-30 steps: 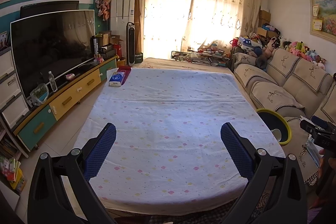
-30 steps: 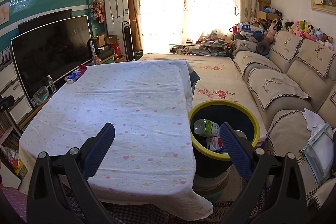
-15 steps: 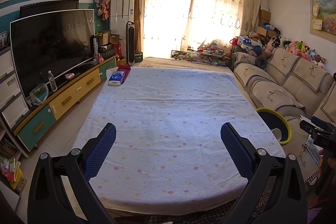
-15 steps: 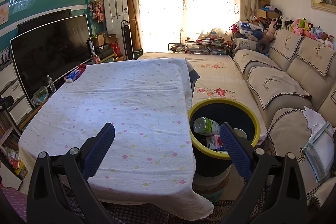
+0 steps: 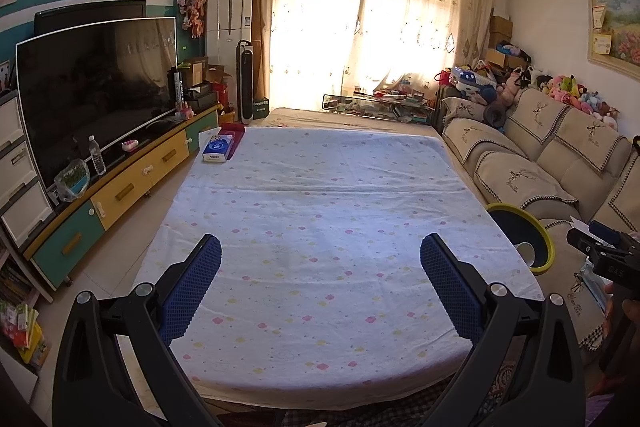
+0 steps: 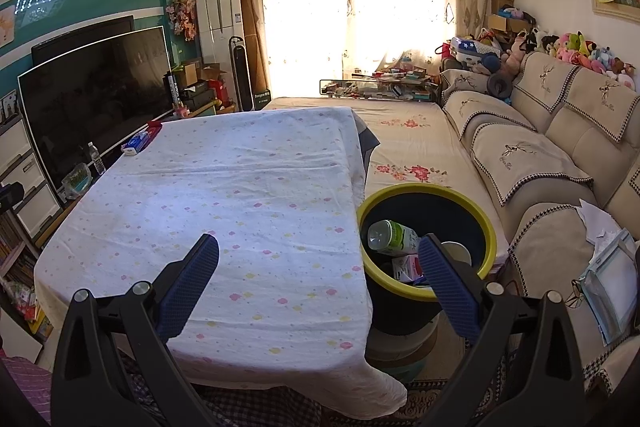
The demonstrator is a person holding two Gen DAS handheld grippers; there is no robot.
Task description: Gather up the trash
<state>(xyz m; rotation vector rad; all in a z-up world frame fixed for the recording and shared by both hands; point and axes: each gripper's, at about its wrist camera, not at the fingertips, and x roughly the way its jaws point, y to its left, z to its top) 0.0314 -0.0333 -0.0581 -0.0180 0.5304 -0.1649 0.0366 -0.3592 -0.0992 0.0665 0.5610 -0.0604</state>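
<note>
A dark bin with a yellow rim [image 6: 486, 223] stands right of the table, between it and the sofa. It holds a plastic bottle [image 6: 394, 237], a small carton [image 6: 406, 267] and a white cup [image 6: 458, 253]. The bin also shows in the left wrist view [image 5: 546, 241]. My right gripper [image 6: 319, 259] is open and empty above the table's near right part, its right finger over the bin. My left gripper [image 5: 321, 261] is open and empty above the near middle of the table. The right gripper's body shows at the left view's right edge [image 5: 608, 259].
The table wears a white dotted cloth [image 5: 320, 195]. A blue tissue box [image 5: 218, 149] lies at its far left corner. A TV [image 5: 96, 91] on a low cabinet [image 5: 120, 187] runs along the left. A beige sofa [image 6: 560, 155] with papers [image 6: 608, 255] runs along the right.
</note>
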